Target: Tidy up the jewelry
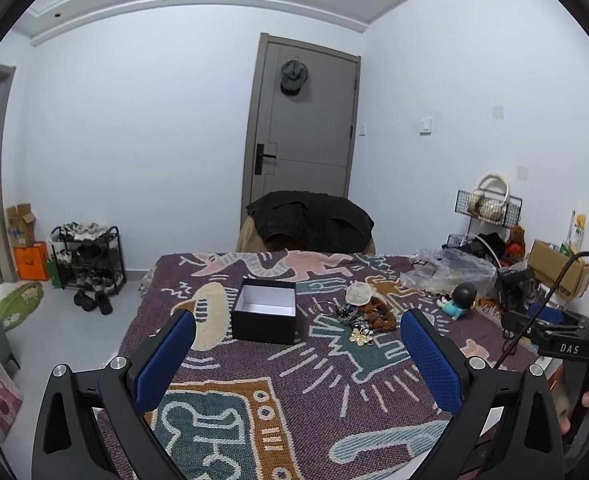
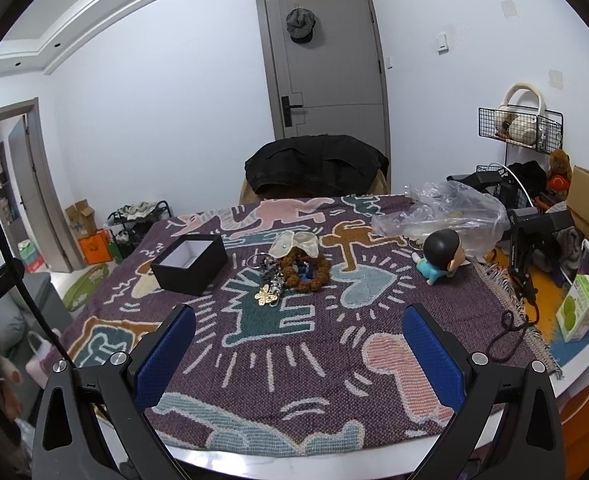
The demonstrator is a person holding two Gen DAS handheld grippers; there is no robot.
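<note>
Woven purple cloth (image 2: 414, 320) with cartoon figures covers the counter (image 2: 254, 456). The jewelry pile (image 2: 290, 276) lies near its middle, just right of the open black box (image 2: 190, 264), which looks empty. The left hand-held gripper (image 1: 298, 356) and the right hand-held gripper (image 2: 298, 352) both hover spread and hold nothing. I think the thin chains are tangled, so lifting one piece may drag others, or snag the coarse weave. A grey door (image 2: 326, 64) and a shoe rack (image 1: 88, 260) stand behind.

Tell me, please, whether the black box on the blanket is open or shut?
Open: the black box has no lid on it, and its bare white inside shows in both views.
</note>
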